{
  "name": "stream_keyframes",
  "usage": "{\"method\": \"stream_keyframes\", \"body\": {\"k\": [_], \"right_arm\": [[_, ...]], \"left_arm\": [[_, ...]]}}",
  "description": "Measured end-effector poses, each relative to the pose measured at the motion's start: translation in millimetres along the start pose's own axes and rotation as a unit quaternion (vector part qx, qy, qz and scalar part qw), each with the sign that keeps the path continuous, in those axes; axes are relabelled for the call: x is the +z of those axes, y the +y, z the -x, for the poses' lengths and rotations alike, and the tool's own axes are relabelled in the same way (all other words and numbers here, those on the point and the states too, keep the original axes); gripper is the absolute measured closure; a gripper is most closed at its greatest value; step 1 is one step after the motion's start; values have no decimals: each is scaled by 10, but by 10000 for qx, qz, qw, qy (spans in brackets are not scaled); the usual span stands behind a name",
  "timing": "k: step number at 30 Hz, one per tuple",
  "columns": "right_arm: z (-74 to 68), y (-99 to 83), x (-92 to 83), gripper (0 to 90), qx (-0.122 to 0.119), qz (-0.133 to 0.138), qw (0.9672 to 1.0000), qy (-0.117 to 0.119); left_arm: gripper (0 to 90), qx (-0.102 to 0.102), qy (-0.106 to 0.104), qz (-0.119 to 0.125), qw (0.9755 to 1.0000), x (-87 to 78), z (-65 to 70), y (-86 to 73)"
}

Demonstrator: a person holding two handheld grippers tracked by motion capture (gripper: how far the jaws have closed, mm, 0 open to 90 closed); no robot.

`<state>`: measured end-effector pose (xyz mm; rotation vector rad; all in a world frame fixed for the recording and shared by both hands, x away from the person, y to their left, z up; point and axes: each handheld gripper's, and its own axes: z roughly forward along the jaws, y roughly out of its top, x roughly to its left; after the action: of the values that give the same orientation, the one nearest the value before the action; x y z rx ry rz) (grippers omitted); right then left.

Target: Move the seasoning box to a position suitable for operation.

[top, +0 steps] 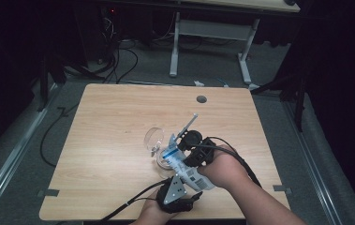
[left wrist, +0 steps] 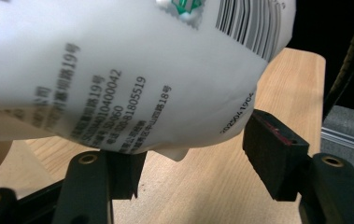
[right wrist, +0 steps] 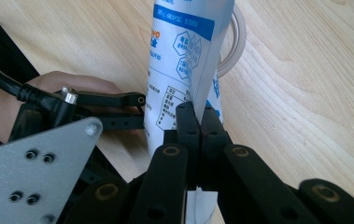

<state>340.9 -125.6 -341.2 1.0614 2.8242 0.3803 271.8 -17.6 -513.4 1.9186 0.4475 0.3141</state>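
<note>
A white pouch with blue print (top: 184,165) is held tilted over the wooden table (top: 109,122), its upper end by a clear glass (top: 155,138). My right gripper (top: 190,154) is shut on it; in the right gripper view the jaws (right wrist: 198,116) pinch the pouch (right wrist: 184,60) edge-on, with the glass rim (right wrist: 237,42) behind. My left gripper (top: 184,185) sits below the pouch's lower end near the front edge. In the left gripper view the pouch (left wrist: 118,70) bulges between the spread jaws (left wrist: 198,161); the right-hand pad (left wrist: 272,154) stands apart from it.
A round cable hole (top: 201,99) marks the table's far side. Black cables trail from both grippers toward the front edge. Behind the table stand a white desk frame (top: 210,33) and floor cables (top: 119,56). Bare wood lies to the left and far side.
</note>
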Motion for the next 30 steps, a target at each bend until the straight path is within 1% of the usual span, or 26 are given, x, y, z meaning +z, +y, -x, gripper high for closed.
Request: {"method": "stream_keyframes", "body": {"k": [2,6,8,12,13,18,21,22,23,26,27,30], "right_arm": [[-4,4,7,900,1,-30,10000,3],[-10,7,15,900,16,-71,10000,-1],[8,0,12,900,36,-49,10000,-19],[29,-13,8,900,91,-69,9999,-39],[44,-22,6,900,106,-63,9999,-39],[64,-34,1,900,138,-48,9999,-45],[76,-37,-1,900,150,-31,9999,-69],[76,-37,-1,900,150,-31,9999,-69],[85,-32,2,900,127,-20,9999,-63],[85,-26,2,900,122,-49,9999,-71],[83,-23,6,900,129,-67,9998,-95],[89,-19,6,900,136,-74,9998,-104]], "left_arm": [[415,8,19,-23,10000,10,-2,-8],[450,48,98,-40,9999,19,1,-14],[478,87,129,-39,9999,12,11,-11],[491,57,55,-62,9999,4,29,13],[495,29,-3,-76,10000,-5,37,28],[497,14,-57,-98,9999,-15,35,42],[497,-119,-184,-58,9997,-24,29,55],[497,-119,-184,-58,9997,-24,29,55],[496,-166,-300,-30,9994,-30,26,63],[495,-160,-334,3,9993,-35,35,68],[494,-130,-346,26,9993,-43,40,73],[494,-112,-337,35,9994,-53,50,92]]}}
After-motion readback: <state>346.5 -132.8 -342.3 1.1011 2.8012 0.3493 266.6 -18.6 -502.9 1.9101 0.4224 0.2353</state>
